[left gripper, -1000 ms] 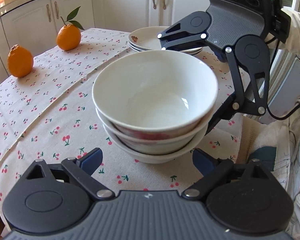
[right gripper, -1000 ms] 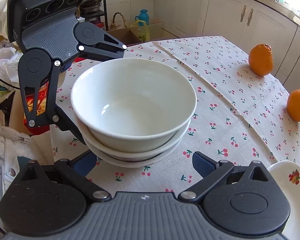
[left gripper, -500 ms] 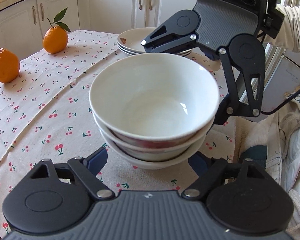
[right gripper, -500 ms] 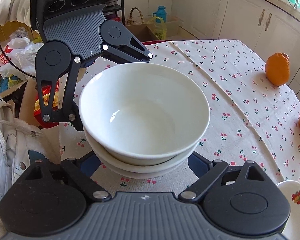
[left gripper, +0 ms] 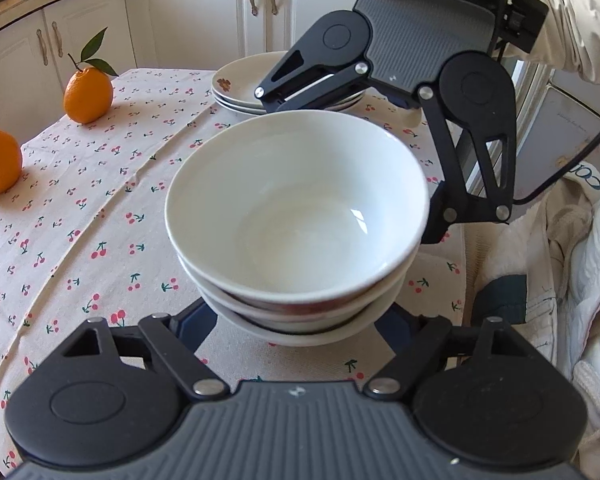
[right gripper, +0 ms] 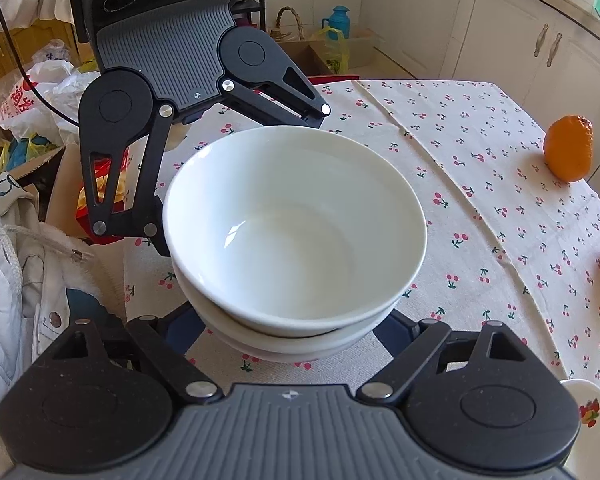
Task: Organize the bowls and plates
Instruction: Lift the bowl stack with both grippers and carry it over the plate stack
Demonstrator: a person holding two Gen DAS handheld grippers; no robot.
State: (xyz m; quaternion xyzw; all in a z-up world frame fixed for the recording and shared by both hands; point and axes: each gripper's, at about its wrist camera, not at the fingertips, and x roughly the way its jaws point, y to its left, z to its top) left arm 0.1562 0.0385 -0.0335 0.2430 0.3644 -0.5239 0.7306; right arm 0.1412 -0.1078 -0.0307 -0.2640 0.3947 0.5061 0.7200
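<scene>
Bowl stack (left gripper: pixel 296 224), three nested, near desk (left gripper: pixel 80 208) edge on person's side. Left gripper (left gripper: pixel 296 320) and right gripper (right gripper: pixel 288 324) flank stack from opposite sides, jaws of each spread wide around lowest bowl; contact not discernible. Plate stack (left gripper: pixel 240 88) at far edge, behind right gripper. Two oranges (left gripper: pixel 88 94) at far side, well apart from bowls.

Risks: uneven squeeze or lift tilts stack, top bowl slides off; glazed walls slippery; push toward near edge tips stack to floor.
</scene>
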